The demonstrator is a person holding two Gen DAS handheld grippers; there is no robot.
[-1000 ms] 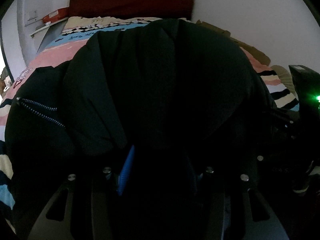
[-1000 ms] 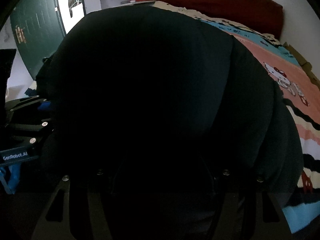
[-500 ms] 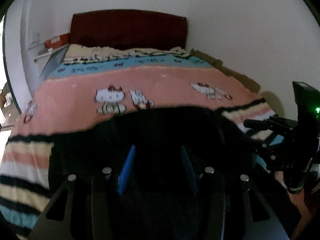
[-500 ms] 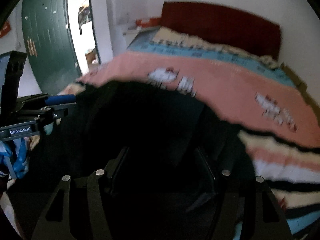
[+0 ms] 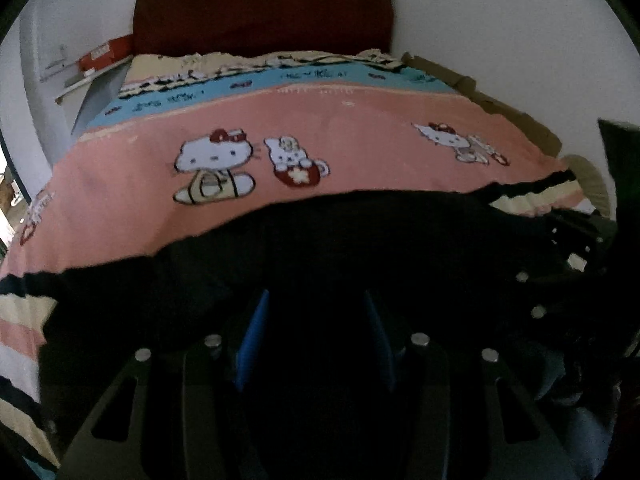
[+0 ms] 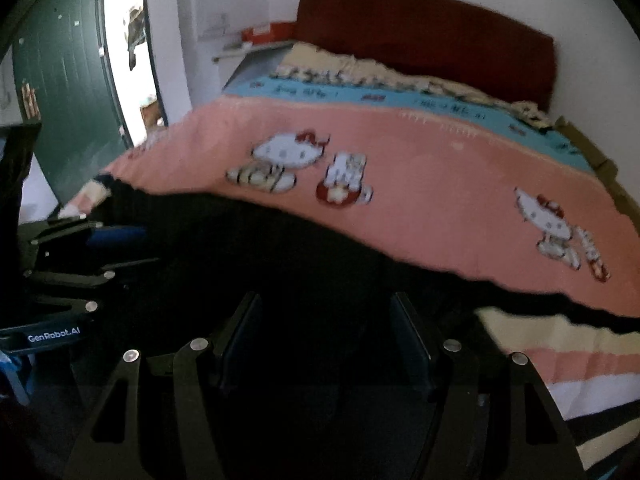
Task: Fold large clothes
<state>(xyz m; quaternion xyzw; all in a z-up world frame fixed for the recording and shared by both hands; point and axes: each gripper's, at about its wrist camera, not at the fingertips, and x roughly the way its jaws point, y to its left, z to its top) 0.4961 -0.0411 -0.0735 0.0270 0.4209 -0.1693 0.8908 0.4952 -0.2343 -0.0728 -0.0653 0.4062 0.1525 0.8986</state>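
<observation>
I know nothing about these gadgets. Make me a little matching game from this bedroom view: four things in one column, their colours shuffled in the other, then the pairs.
Things:
1. garment
2. headboard
3. door
4. pads of the left gripper

Colours:
a. blue
b. dark green
c. black
d. dark red

Pairs: 1-c, 2-d, 3-b, 4-a

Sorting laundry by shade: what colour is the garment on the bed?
Black garment, clearest in the left wrist view.
</observation>
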